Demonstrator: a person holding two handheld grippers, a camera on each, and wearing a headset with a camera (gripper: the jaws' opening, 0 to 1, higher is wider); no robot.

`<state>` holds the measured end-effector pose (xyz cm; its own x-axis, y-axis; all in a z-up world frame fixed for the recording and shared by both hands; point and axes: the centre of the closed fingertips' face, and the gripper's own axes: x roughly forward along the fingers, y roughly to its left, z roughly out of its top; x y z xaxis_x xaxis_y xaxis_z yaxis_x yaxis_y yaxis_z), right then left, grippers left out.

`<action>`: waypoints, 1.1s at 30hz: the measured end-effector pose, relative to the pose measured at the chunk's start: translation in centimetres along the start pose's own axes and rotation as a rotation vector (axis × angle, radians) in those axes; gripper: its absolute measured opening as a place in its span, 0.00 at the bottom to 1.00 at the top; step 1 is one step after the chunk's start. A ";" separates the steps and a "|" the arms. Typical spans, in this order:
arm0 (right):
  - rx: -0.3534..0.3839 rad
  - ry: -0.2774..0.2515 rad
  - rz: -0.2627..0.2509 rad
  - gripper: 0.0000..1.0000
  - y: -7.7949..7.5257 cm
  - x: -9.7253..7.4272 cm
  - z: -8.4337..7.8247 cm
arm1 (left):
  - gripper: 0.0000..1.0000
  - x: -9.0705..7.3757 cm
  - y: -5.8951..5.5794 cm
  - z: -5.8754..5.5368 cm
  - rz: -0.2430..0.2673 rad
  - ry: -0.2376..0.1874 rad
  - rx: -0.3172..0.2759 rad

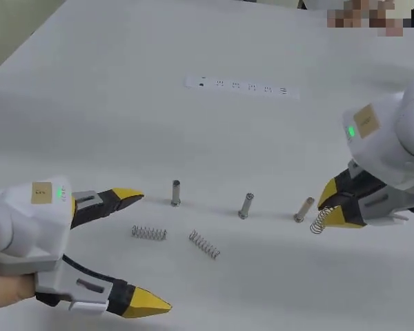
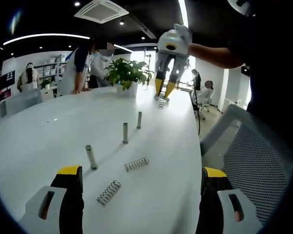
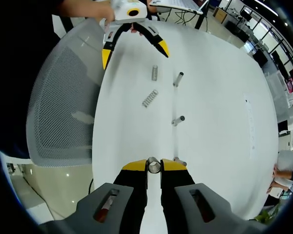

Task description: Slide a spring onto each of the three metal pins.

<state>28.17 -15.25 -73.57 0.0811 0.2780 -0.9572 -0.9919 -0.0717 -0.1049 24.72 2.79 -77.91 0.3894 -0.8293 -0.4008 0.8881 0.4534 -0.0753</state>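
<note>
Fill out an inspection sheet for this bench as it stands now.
Surface: white table, smooth.
Job's things: three metal pins standing in a row, none with a spring on it; two loose springs lying in front of them; a third spring held beside the right-most pin in the head view.
Clutter: power strip at the far side.
Grippers: left hand-held gripper open, facing the loose springs; right hand-held gripper shut on the third spring.
Cables: black cable under the left hand-held gripper.
Surroundings: mesh chair, potted plant, people at the table's far end.
</note>
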 end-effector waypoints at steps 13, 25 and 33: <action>0.018 0.008 -0.032 0.06 -1.7 0.2 -1.2 | 0.98 -0.7 0.6 0.0 0.024 -0.004 -0.009; 0.071 0.010 -0.022 0.06 -2.6 2.6 -2.8 | 0.98 -0.7 0.8 0.1 0.030 -0.007 -0.014; 0.097 0.017 -0.023 0.06 -2.8 3.2 -3.7 | 0.98 -0.9 1.1 -0.2 0.037 0.000 -0.020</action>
<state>31.54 -17.67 -77.37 0.1048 0.2626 -0.9592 -0.9945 0.0275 -0.1011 25.27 4.06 -77.79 0.4217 -0.8119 -0.4037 0.8682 0.4899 -0.0785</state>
